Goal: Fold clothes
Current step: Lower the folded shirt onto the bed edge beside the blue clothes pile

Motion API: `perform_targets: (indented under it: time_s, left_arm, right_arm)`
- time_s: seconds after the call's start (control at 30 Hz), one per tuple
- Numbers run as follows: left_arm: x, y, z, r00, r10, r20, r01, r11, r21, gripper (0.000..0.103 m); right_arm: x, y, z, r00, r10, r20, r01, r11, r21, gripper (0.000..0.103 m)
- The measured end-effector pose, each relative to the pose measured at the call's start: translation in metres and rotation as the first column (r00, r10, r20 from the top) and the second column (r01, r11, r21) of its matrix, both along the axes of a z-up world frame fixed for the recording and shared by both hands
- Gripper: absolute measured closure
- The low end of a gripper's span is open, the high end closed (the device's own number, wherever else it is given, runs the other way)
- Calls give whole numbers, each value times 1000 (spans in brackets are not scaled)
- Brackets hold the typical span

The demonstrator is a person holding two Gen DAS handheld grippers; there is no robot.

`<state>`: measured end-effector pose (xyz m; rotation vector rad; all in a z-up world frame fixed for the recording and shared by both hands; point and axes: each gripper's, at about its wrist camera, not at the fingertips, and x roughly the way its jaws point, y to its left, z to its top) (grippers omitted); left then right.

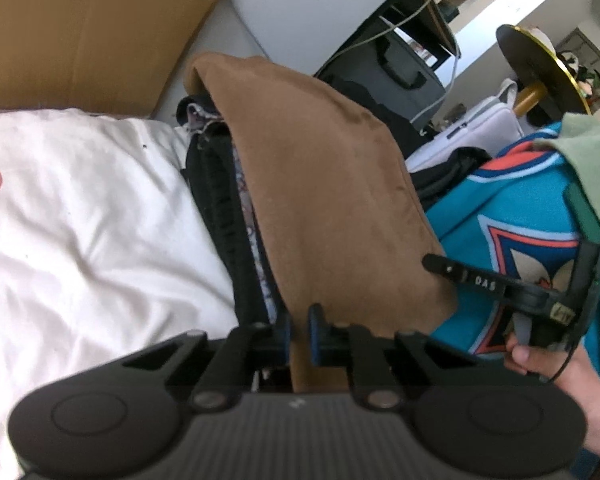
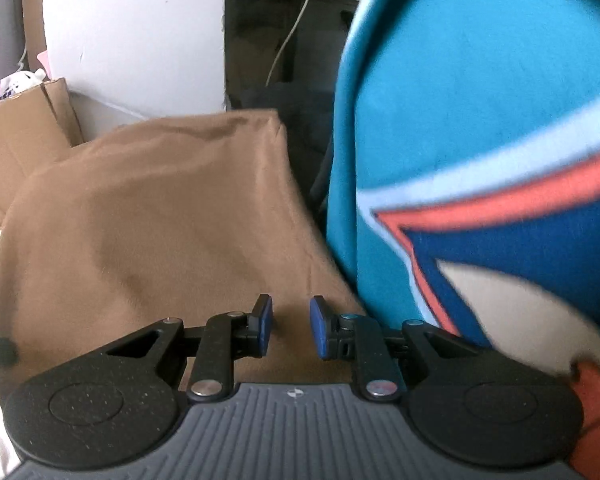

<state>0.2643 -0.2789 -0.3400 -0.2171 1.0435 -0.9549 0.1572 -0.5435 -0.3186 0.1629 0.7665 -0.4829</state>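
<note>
crowding the brown garment (image 1: pixel 320 184): teal jersey (image 1: pixel 512 216), white bedding (image 1: pixel 80 208).

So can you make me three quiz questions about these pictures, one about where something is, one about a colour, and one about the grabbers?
1. Where is the brown cloth?
A. on a dark clothes pile
B. inside a box
C. on a chair

2. What colour is the jersey?
A. yellow
B. teal blue
C. pink

3. What is the left gripper doing?
A. pinching the brown cloth
B. holding a cup
C. wide open

Answers: 1 A, dark folded layers show beneath it; 2 B, both views show teal; 3 A, cloth runs between its narrow pads, while the right gripper hangs open.
</note>
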Motion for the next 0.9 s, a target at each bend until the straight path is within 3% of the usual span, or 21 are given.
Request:
perform_targets:
  time_s: [0.37, 0.6, 0.9]
  left_arm:
    - [1, 2, 3, 1000, -15, 19, 15, 1000, 16, 97]
    - [4, 10, 4, 1000, -14, -5, 14, 999, 48, 103]
    - [2, 19, 5, 998, -37, -46, 40, 996, 74, 101]
  right_arm:
    - [-6, 0, -8, 999, 0, -39, 2, 999, 34, 76]
    - [-11, -1, -7, 998, -14, -61, 18, 998, 57, 76]
    - [-18, -3, -7, 996, -42, -84, 48, 997, 68, 77]
